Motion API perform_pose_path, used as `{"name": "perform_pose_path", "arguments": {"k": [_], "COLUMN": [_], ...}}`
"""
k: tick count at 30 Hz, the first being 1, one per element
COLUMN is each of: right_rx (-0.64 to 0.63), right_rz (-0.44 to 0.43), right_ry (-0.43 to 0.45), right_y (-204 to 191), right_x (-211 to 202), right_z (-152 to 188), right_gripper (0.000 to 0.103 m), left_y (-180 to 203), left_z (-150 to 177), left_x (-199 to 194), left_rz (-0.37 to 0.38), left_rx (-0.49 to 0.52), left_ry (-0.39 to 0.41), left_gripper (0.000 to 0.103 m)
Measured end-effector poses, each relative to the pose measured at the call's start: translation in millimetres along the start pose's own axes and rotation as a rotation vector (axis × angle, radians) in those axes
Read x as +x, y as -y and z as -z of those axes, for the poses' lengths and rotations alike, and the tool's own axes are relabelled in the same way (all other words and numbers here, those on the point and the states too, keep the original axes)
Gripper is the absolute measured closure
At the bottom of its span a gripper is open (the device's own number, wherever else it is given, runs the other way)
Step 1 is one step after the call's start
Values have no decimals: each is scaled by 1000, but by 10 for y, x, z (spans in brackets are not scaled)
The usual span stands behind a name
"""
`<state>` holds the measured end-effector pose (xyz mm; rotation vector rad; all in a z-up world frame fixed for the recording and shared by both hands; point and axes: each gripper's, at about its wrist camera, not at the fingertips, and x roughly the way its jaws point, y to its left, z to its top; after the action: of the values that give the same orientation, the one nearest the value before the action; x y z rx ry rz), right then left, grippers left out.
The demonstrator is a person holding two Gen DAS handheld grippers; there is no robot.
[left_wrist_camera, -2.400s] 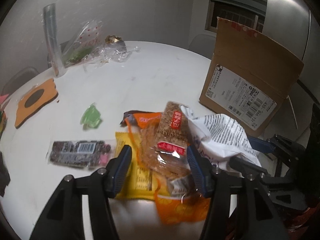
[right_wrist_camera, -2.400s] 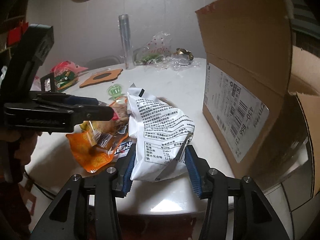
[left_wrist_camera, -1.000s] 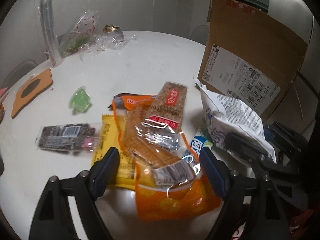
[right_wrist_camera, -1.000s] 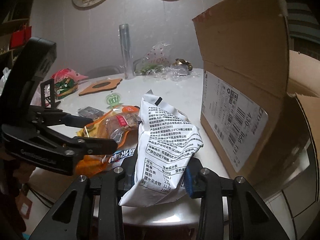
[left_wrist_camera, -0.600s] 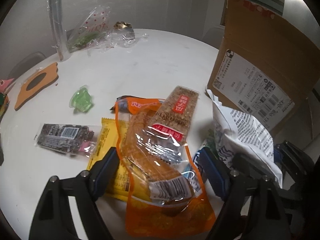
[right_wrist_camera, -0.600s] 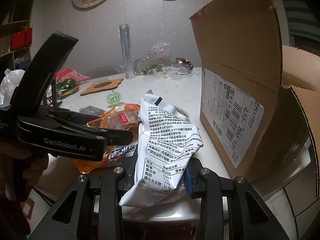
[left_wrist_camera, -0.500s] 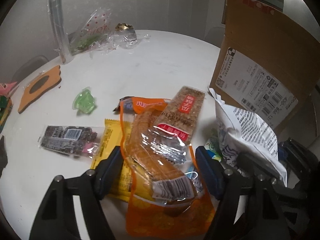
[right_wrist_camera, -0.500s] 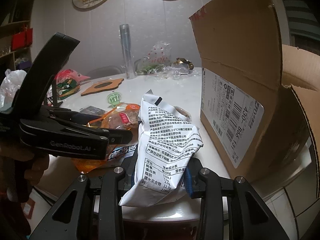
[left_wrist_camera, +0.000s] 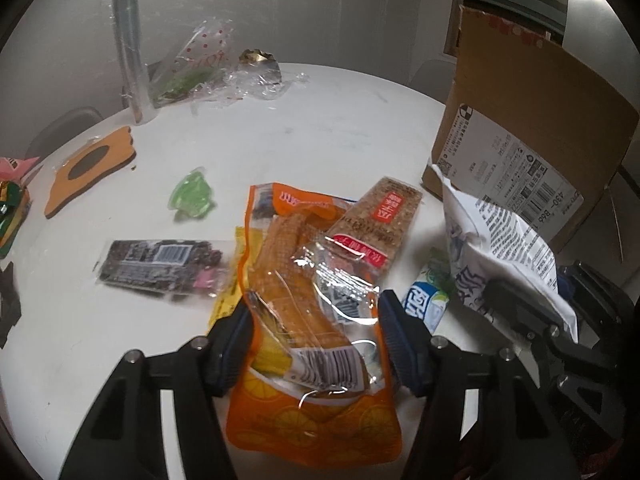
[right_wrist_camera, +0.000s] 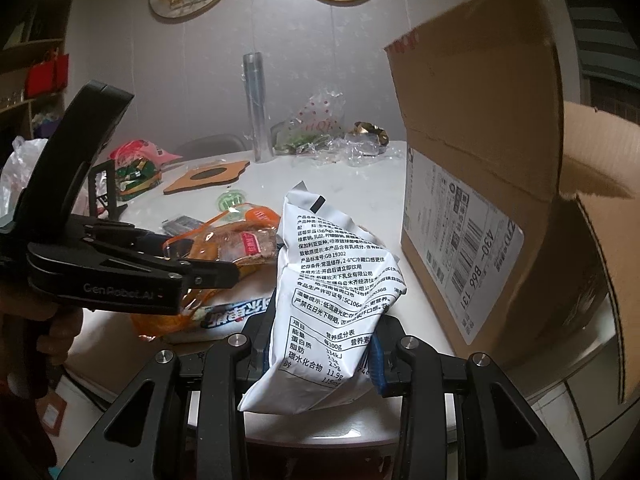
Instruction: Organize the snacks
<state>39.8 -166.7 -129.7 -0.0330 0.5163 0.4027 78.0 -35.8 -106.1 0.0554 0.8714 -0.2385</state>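
The open brown cardboard box (left_wrist_camera: 532, 128) with its printed shipping label stands at the far right of the white round table (left_wrist_camera: 340, 120) and serves as the landmark; the left gripper (left_wrist_camera: 316, 340) straddles a clear-and-orange plastic snack pouch (left_wrist_camera: 304, 312) lying left of the box, near the table's front edge, with a brown sesame-bar packet (left_wrist_camera: 376, 220) resting on it; its jaws are closing, and the blue pads stand against the pouch's two side edges, though firm pressure cannot be confirmed; the right gripper (right_wrist_camera: 320, 350) is clamped narrowly on the lower part of a white foil bag (right_wrist_camera: 332, 280) printed with black text, held upright just in front of the box's labelled side; both packages are judged light, soft and crinkly; the glossy film is likely slippery and will buckle rather than resist; the contents may crush; a hold across the pouch's filled middle should be more secure than one on the thin sealed margin.
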Motion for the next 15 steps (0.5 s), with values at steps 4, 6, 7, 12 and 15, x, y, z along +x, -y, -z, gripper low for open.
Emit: {"name": "perform_pose_path", "arguments": {"k": [4, 6, 7, 12, 15], "right_rx": [-17, -30, -38, -47, -52], "right_rz": [-4, -7, -10, -22, -17], "right_ry": [15, 19, 21, 15, 19], "right_y": [-79, -125, -153, -218, -229], "right_x": [-37, -45, -45, -30, -29], "right_z": [-47, -72, -85, -117, -132], "right_gripper": [72, 72, 72, 72, 72], "left_y": [-88, -138, -157, -233, -289], "left_z": [35, 53, 65, 154, 182], "left_x": [-115, -162, -174, -234, -273], "left_rz": [-8, -18, -23, -36, -51], "left_rx": [-12, -15, -15, -12, -20], "left_ry": [21, 25, 24, 27, 32], "left_gripper": [48, 48, 48, 48, 48]}}
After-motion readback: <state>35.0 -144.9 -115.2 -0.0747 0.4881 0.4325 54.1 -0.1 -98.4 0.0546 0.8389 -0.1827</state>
